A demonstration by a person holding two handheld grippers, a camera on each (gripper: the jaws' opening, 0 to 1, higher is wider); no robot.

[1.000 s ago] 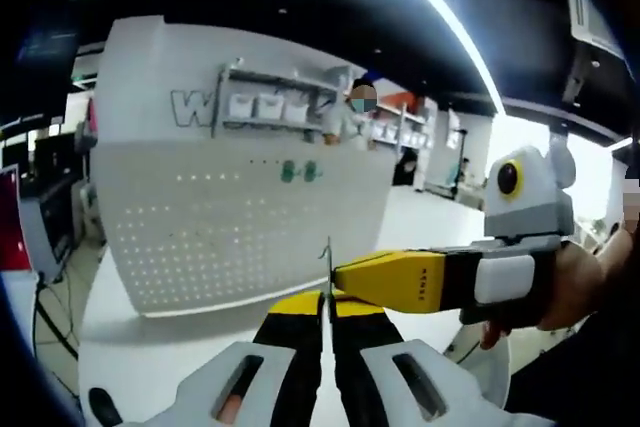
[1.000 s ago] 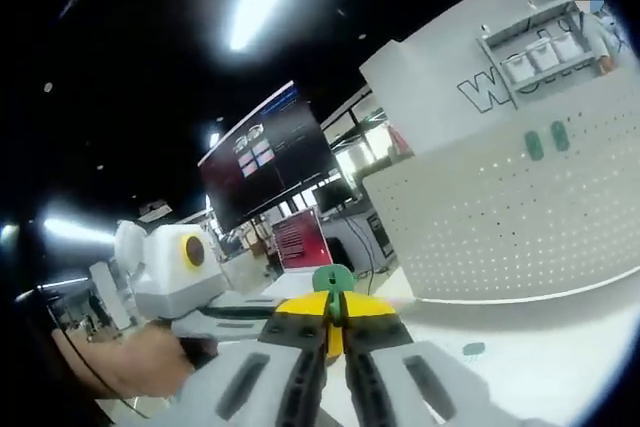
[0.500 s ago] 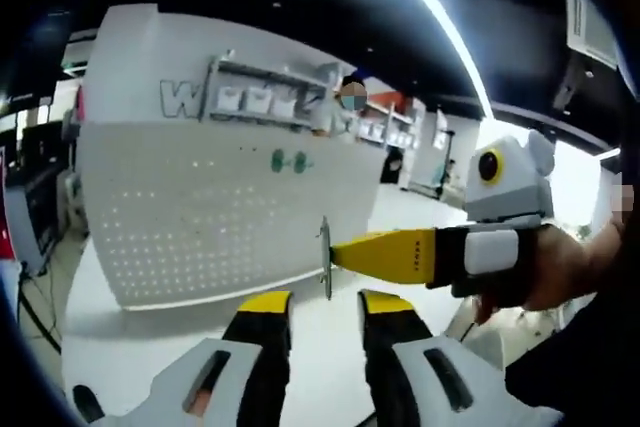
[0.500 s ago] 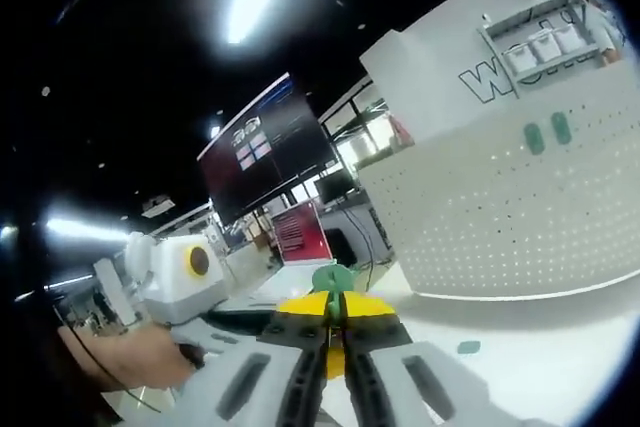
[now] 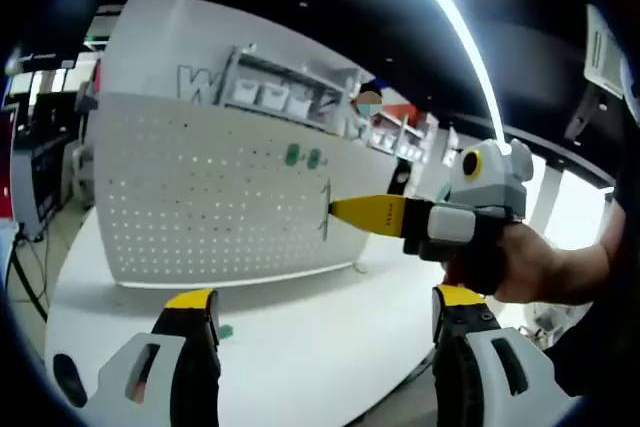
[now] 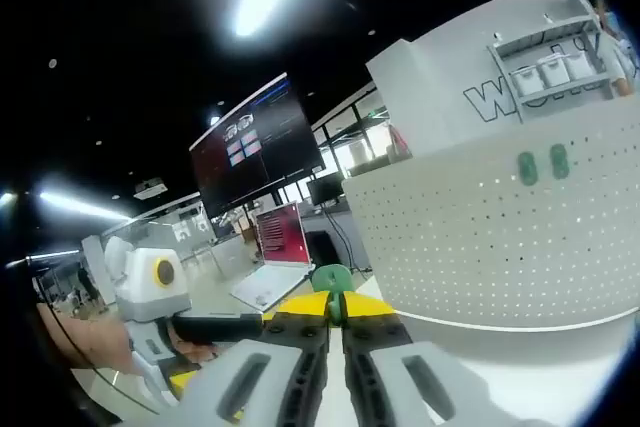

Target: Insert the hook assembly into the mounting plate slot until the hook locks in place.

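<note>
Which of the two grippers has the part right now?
The right gripper: its fingers are shut on the green hook assembly, while the left gripper stands wide open with nothing between its fingers.

L gripper [image 5: 325, 312]: jaws spread wide, nothing between them, yellow tips up | R gripper [image 6: 335, 309]: jaws closed together, pinching a thin part with a green piece at the tips; seen from left gripper view it reaches in from the right, level | hand [image 5: 535, 267] wraps its grip
</note>
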